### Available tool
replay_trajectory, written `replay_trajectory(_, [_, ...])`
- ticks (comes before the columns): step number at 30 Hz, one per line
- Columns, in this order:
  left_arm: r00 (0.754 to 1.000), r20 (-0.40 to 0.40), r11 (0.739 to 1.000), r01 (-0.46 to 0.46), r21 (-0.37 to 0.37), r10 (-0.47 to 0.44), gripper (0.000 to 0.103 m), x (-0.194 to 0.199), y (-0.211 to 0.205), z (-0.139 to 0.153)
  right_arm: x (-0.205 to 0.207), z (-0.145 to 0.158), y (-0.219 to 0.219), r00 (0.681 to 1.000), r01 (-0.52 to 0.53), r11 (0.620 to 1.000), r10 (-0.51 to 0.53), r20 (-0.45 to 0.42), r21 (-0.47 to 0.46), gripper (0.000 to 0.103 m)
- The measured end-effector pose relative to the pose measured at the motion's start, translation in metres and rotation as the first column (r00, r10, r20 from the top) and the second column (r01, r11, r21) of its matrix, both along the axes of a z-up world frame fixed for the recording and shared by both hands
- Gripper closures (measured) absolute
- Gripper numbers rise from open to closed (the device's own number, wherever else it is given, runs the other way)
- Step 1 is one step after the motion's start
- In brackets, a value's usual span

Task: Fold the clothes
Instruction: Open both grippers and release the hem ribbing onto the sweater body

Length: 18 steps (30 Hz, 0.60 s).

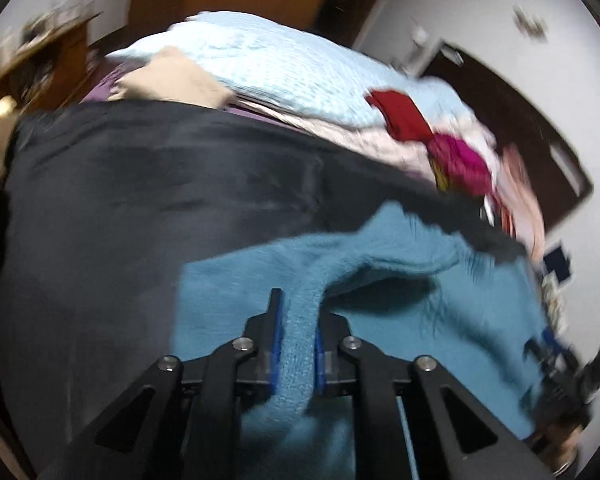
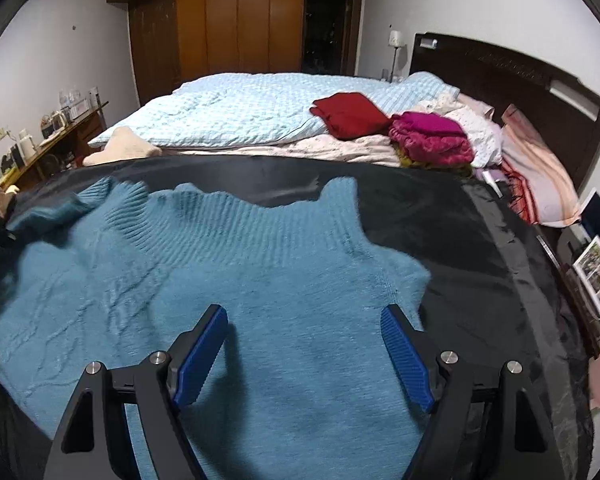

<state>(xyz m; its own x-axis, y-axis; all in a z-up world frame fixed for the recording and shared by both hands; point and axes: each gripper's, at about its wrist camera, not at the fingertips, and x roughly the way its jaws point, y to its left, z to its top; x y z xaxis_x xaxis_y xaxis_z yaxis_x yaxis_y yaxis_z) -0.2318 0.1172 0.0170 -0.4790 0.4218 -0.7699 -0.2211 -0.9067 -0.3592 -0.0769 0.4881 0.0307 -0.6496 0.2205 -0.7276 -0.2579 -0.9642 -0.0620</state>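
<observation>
On black sheet (image 2: pixel 440 216) — sweater (image 2: pixel 260 280) spread, hem toward 12 o'clock; left gripper (image 1: pixel 298 344) pinches a raised fold running 12–6; right gripper (image 2: pixel 304 352) hovers wide open, empty.

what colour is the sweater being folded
Teal blue sweater with a ribbed collar, clearest in the right wrist view.

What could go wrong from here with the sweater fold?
1. The left claw pinches only a narrow ridge of the teal sweater; pulling could let the knit slip out or stretch.
2. The right claw hangs open above the sweater body, so nothing pins it; the whole garment may drag across the slick black sheet rather than fold.
3. The left view is motion-blurred, suggesting a fast move that could bunch the fold.
</observation>
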Motion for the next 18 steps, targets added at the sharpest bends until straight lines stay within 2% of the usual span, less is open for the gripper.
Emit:
replay_trajectory(2, [0.999,0.029,0.998,-0.039,0.051,0.038,0.094,-0.004,-0.014,0.001,-0.002,0.000,0.002,1.000,0.008,1.000,-0.008,-0.006,0.013,0.022])
replay_trajectory(5, [0.997,0.055,0.997,-0.055,0.047,0.052,0.094,-0.004,-0.021,-0.003,-0.007,0.000,0.005,1.000,0.020,0.999,-0.020,-0.013,0.038,0.022])
replay_trajectory(12, [1.000,0.019,0.992,-0.009,-0.126,0.011,0.090,0.014,-0.003,-0.004,-0.003,0.008,0.013,0.999,0.043,0.998,-0.043,-0.011,0.047,0.022])
replay_trajectory(14, [1.000,-0.001,0.993,0.005,-0.119,-0.005,0.083,0.021,-0.003,0.004,0.006,0.014,0.019,0.998,0.060,0.998,-0.060,-0.020,0.034,0.022])
replay_trajectory(16, [0.998,-0.028,0.994,0.046,-0.098,-0.049,0.068,0.034,0.000,0.013,0.018,0.019,0.028,0.997,0.073,0.997,-0.074,-0.032,-0.033,0.022])
replay_trajectory(18, [0.993,-0.056,0.991,0.102,-0.085,-0.107,0.057,0.050,0.009,0.021,0.028,0.023,0.031,0.997,0.056,0.992,-0.061,-0.042,-0.117,0.022])
